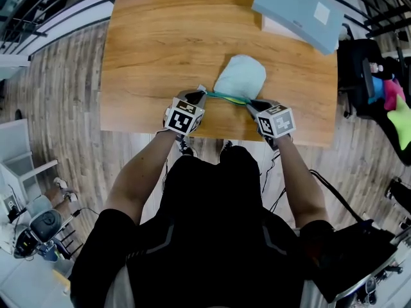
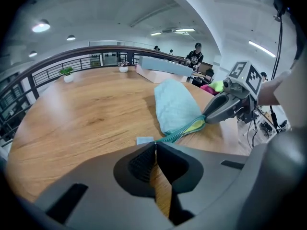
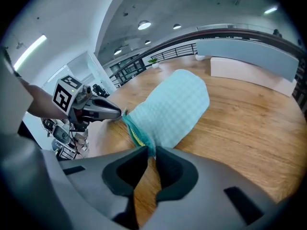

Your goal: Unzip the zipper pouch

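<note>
A light blue checked zipper pouch (image 1: 241, 76) lies on the wooden table (image 1: 160, 50) near its front edge. Its teal zipper (image 1: 225, 97) runs along the near side, stretched between the two grippers. My left gripper (image 1: 202, 94) is shut on the zipper's left end, beside a small pale tab (image 2: 144, 140). My right gripper (image 1: 252, 102) is closed on the zipper's right end (image 3: 144, 140). In the left gripper view the zipper (image 2: 180, 132) is parted and yellow lining (image 2: 195, 126) shows near the right gripper (image 2: 211, 116). The right gripper view shows the pouch (image 3: 172, 107) and the left gripper (image 3: 117, 113).
A grey-blue flat case (image 1: 298, 8) on a white box sits at the table's far right. A small potted plant (image 2: 67, 73) stands at the far left edge. A dark chair with bright cloths (image 1: 379, 88) is right of the table. The front table edge (image 1: 218, 133) is close to both grippers.
</note>
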Available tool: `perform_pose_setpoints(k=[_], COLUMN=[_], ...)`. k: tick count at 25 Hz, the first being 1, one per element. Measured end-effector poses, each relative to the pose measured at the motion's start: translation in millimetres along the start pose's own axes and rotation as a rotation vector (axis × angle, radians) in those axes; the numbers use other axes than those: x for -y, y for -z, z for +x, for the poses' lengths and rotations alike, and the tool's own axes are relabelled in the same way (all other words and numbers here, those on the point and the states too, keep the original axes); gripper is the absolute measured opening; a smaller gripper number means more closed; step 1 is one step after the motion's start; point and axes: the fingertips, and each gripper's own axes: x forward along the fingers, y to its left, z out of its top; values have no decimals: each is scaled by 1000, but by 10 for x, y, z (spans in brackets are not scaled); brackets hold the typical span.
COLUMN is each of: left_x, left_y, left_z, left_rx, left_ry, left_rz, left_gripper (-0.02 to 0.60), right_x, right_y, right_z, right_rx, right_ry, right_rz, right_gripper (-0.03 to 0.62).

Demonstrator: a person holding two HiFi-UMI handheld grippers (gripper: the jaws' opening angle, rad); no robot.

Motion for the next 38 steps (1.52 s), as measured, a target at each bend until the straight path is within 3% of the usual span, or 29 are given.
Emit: perform_pose_setpoints(k=[6, 8, 14, 19, 24, 31, 38], left_x=[103, 109, 55, -50, 64, 129, 66], left_y=[-71, -159, -538, -1029, -1428, -1924, -2147], left_z=[-128, -227, -725, -1309, -1928, -2784, -3280], left_rx=[16, 54, 225, 401, 520, 731, 818], left_ry=[51, 62, 86, 70, 41, 84, 53], left_rz=[22, 23, 2, 24, 162, 188, 207], left_gripper=[34, 34, 34, 34, 34, 34, 34], right_x=[-12, -37, -192, -395, -672, -1120, -1520], right_y=[-36, -74, -278, -738, -1243, -1822, -2120], right_z=[-84, -151, -506, -1012, -1663, -2531, -3119], right_rx=[10, 22, 97, 237, 423, 690, 843], right_ry=[88, 102, 135, 169, 236, 344, 381], right_rz=[-48, -45, -42, -62, -93, -118, -172], right_gripper=[83, 113, 124, 130, 135, 123, 114])
